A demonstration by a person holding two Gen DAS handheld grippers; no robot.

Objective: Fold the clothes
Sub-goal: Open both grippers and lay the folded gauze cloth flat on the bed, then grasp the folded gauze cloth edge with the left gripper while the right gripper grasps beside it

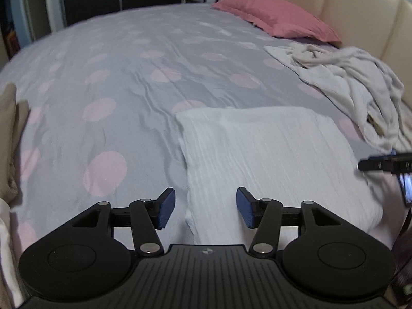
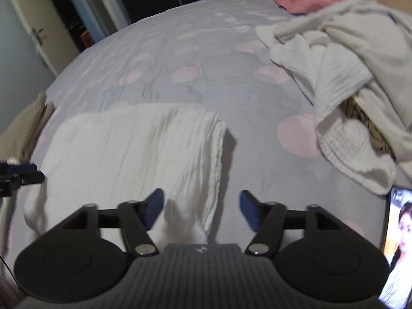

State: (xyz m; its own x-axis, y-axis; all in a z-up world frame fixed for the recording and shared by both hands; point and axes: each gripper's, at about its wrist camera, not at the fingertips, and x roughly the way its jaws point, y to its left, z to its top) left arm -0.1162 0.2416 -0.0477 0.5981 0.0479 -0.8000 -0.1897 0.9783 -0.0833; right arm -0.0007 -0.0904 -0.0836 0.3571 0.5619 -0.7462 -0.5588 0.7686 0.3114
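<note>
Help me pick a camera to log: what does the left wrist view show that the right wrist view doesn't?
Only the left wrist view shows the cream headboard. Only the right wrist view shows a phone screen, a door and something patterned under the crumpled white pile. Both show the folded white cloth, pink pillow, spotted bedspread and each gripper's open fingers.

Setting: bedroom in a home. Evidence: large bed [image 1: 123, 59] under grey cover with pink dots; pink pillow [image 1: 278, 18] against cream padded headboard [image 1: 347, 10]; heap of unfolded white laundry [image 2: 342, 59] on the bed; room door with lever handle [image 2: 36, 34] at far left
</note>
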